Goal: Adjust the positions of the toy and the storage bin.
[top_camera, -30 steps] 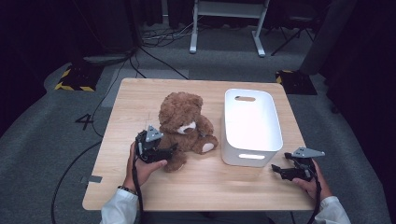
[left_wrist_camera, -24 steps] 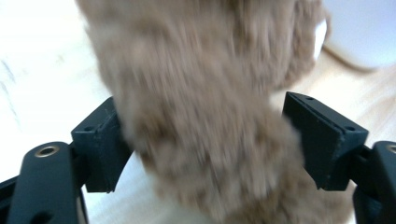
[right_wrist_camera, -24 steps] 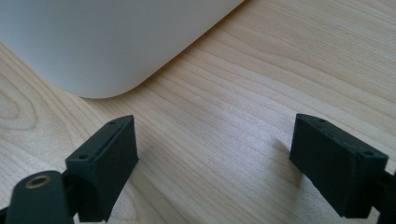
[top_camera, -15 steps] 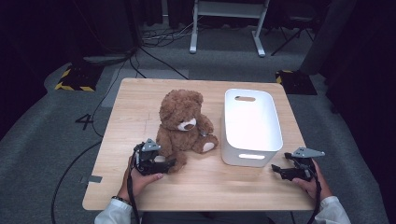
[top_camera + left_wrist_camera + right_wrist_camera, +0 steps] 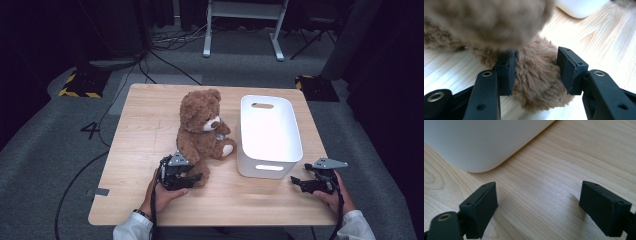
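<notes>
A brown bear [image 5: 202, 129] sits upright near the middle of the table [image 5: 145, 130], facing roughly toward four o'clock, its white muzzle turned toward the bin [image 5: 270, 135]. The bin is white, open-topped, and stands just beside the bear at its three o'clock, long side running from near edge to far edge, with a handle slot in each short wall.

The left gripper [image 5: 184, 176] lies low at the bear's six o'clock, held in the person's left hand [image 5: 165, 192] near the table's front edge. Its jaws have just been closing, and the bear's near leg is between them. In the left gripper view the two black pads [image 5: 508, 72] sit against the fur of that leg [image 5: 536, 80] on either side, the plush bulging between them, so the gripper [image 5: 535, 71] is clamped on the bear's leg. The foot rests on the wood, and the bear's body looms blurred above it.

The right gripper [image 5: 306, 182] rests at about four o'clock from the bin, well apart from the bear, in the person's right hand [image 5: 335, 197] by the table's front right corner. In the right gripper view its jaws stand wide apart over bare wood, nothing between them [image 5: 539, 202], with the bin's rounded corner [image 5: 481, 142] near, at eleven o'clock.
</notes>
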Demonstrator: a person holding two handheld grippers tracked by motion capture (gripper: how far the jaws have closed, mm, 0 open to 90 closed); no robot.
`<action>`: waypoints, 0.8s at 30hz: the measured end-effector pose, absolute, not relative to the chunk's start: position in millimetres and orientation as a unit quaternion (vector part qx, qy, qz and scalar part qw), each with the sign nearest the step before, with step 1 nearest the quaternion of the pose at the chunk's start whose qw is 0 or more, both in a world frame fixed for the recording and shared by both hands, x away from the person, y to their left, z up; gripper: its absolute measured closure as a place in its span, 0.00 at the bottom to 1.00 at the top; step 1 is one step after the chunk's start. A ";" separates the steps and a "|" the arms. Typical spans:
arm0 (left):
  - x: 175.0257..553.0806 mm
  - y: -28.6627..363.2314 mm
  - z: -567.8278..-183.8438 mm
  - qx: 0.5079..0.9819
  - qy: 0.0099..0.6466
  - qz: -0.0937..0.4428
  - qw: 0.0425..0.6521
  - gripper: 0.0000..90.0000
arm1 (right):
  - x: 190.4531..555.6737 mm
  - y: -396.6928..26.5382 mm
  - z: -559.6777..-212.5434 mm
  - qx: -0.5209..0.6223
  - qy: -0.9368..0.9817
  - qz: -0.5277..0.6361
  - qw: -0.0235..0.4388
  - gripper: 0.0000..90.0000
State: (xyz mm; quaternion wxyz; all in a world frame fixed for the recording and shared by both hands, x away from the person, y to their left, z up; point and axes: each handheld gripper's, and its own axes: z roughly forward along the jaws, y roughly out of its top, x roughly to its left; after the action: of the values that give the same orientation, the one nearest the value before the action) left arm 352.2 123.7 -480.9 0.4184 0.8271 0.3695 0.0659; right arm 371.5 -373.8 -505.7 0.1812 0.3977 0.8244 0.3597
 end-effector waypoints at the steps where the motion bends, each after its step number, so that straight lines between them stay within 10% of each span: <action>1: 352.6 121.5 -481.2 0.827 0.370 0.067 0.419 0.56 | 371.5 -373.8 -505.7 0.398 0.824 0.360 0.181 0.16; 24: 344.1 140.8 -470.5 0.825 0.371 0.108 0.413 0.29 | 371.5 -373.8 -505.7 0.398 0.824 0.360 0.181 0.16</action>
State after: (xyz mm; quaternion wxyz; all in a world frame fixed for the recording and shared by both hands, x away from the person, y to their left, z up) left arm 344.1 140.8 -470.5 0.4132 0.8247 0.3706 0.1085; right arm 371.5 -373.8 -505.7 0.1812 0.3978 0.8243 0.3598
